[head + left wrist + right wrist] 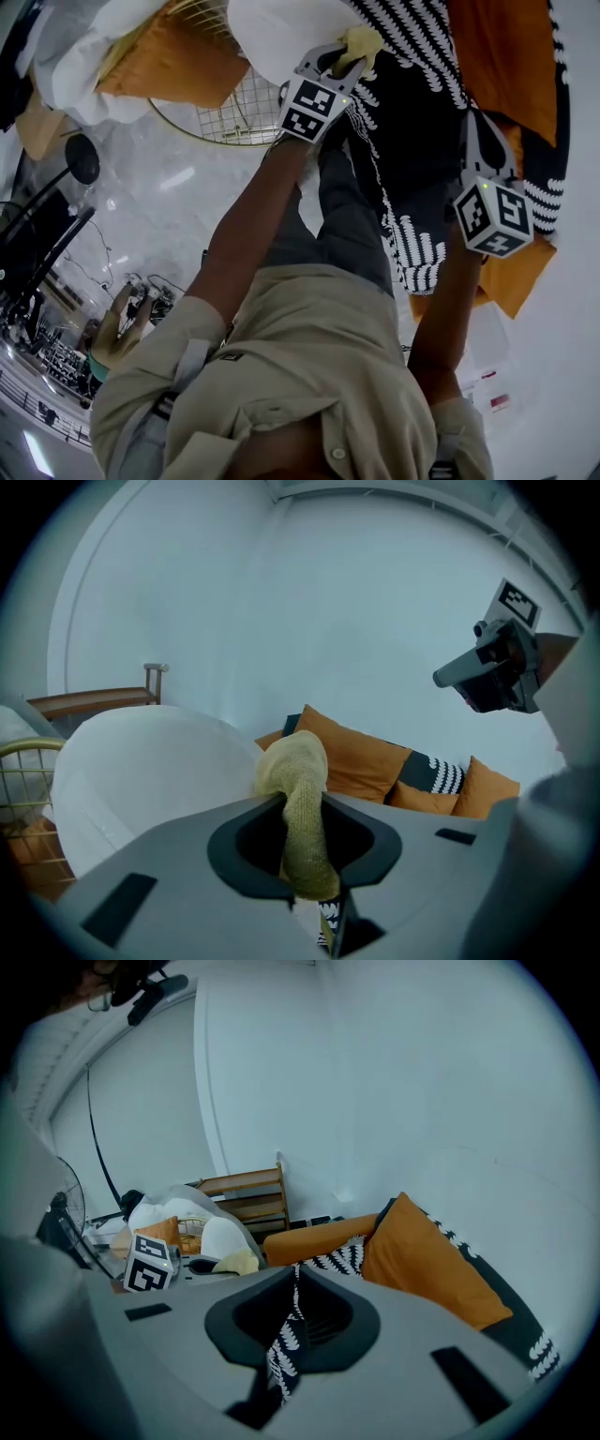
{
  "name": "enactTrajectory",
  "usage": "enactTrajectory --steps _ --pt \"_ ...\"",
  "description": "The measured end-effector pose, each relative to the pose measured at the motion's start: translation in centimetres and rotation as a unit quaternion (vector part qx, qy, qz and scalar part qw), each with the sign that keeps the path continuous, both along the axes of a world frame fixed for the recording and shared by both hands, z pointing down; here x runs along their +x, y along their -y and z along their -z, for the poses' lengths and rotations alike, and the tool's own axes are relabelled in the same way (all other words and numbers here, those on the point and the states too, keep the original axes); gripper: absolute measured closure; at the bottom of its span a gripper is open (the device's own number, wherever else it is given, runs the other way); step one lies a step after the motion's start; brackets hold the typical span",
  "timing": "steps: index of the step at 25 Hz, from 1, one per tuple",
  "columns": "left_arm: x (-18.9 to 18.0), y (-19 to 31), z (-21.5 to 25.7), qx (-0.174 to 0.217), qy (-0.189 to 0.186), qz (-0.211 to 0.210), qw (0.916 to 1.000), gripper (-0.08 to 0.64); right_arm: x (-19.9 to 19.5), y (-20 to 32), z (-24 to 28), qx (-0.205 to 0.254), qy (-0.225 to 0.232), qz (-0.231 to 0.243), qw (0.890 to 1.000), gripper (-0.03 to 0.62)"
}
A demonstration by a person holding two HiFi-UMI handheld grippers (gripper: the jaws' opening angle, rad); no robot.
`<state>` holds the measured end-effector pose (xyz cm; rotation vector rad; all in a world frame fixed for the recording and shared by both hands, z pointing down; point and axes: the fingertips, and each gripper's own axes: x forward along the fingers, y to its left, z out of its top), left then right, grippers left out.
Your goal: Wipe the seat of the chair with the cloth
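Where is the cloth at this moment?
The cloth is clamped in the left gripper, top centre of the head view, beside the white chair. The right gripper grips patterned fabric.

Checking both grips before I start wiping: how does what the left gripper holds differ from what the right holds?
The left gripper holds a plain yellow knitted cloth, small and bunched; the right gripper holds black fabric with white leaf print, the edge of a much larger spread. Both are clamped between shut jaws.
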<state>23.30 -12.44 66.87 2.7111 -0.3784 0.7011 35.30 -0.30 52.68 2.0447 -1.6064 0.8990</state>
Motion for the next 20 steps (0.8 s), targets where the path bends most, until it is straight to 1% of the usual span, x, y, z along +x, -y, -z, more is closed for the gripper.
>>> enactTrajectory --steps 4,6,7,9,11,12,14,16,20 --pt "-2.0 2.2 0.0 0.01 0.003 0.019 0.9998 0.476 -0.7 0.8 -0.1 0.0 0.002 0.005 1.0 0.565" --pt "-4.2 4.1 -0.5 0.02 0.015 0.036 0.999 0.475 -1.1 1.2 0.1 0.001 0.001 0.01 1.0 0.565" --pt "-6.0 5.6 -0.9 0.025 0.025 0.055 0.9979 0.476 -1.3 1.4 0.2 0.002 0.001 0.013 1.0 0.565" --pt "-10.7 9.4 -1.6 0.025 0.043 0.111 0.9925 0.476 -1.5 1.6 0.4 0.004 0.001 0.017 1.0 0.565" --pt "-15.4 13.0 -1.8 0.025 0.058 0.167 0.984 0.476 -1.7 1.6 0.4 0.003 0.001 0.017 1.0 0.565" --pt "-17.5 14.4 -1.7 0.031 0.066 0.186 0.9798 0.476 -1.8 1.7 0.3 0.002 0.001 0.018 1.0 0.565" --pt "-20.6 16.3 -1.4 0.043 0.078 0.21 0.9736 0.476 -2.1 2.0 0.2 0.0 0.002 0.021 1.0 0.565" --pt "-21.7 17.2 -1.0 0.051 0.078 0.219 0.9713 0.476 -2.2 2.3 0.2 -0.001 0.001 0.023 1.0 0.565" --pt "-22.1 17.0 -0.9 0.055 0.08 0.22 0.9708 0.476 -3.0 2.7 0.4 -0.001 0.0 0.03 1.0 0.565"
